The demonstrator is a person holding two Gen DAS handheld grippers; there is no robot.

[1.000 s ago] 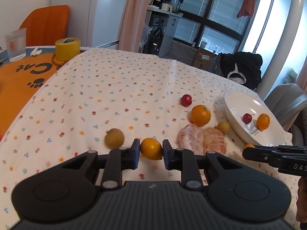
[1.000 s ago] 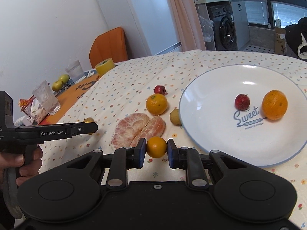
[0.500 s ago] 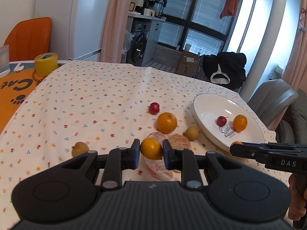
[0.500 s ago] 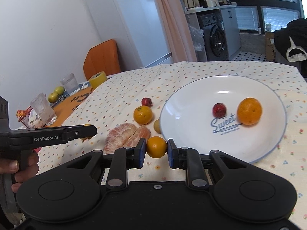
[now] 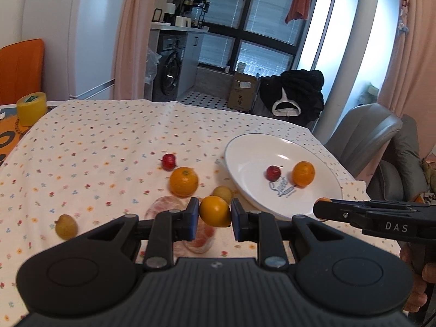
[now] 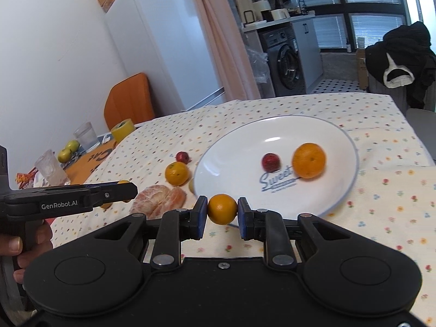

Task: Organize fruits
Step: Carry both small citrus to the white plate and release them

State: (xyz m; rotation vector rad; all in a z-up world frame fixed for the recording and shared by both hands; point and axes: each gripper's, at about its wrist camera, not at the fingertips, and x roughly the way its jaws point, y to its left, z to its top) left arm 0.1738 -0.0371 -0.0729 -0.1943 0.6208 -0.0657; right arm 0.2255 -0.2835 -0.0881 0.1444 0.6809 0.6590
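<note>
While both tools hang above the floral-clothed counter (image 5: 90, 147), each has its jaws pressed against a piece of fruit: the left hand-held gripper (image 5: 214, 214) is clenched on a small yellow-orange fruit (image 5: 214, 210), and the right hand-held gripper (image 6: 222, 212) is clenched on a small orange fruit (image 6: 222, 208), both lifted clear of the cloth. In the left wrist view the white plate (image 5: 245, 160) lies at about two o'clock from the held fruit, carrying a red fruit (image 5: 273, 172) and an orange (image 5: 303, 173) just beside each other near the printed lettering. On the cloth at eleven o'clock sits a larger orange (image 5: 184, 181), with another small red fruit (image 5: 169, 161) just beyond it at its eleven o'clock. A small yellowish fruit (image 5: 222, 193) rests close to the plate's near-left rim, and a second one (image 5: 66, 226) lies well apart at nine o'clock. A peeled citrus (image 6: 159, 201), split in halves, sits partly hidden under the left tool; seen from the right wrist it lies at ten o'clock. From that view the plate fills twelve to two o'clock, slightly blurred, so whether the held fruit is over its near rim or just short of it is hard to say.
</note>
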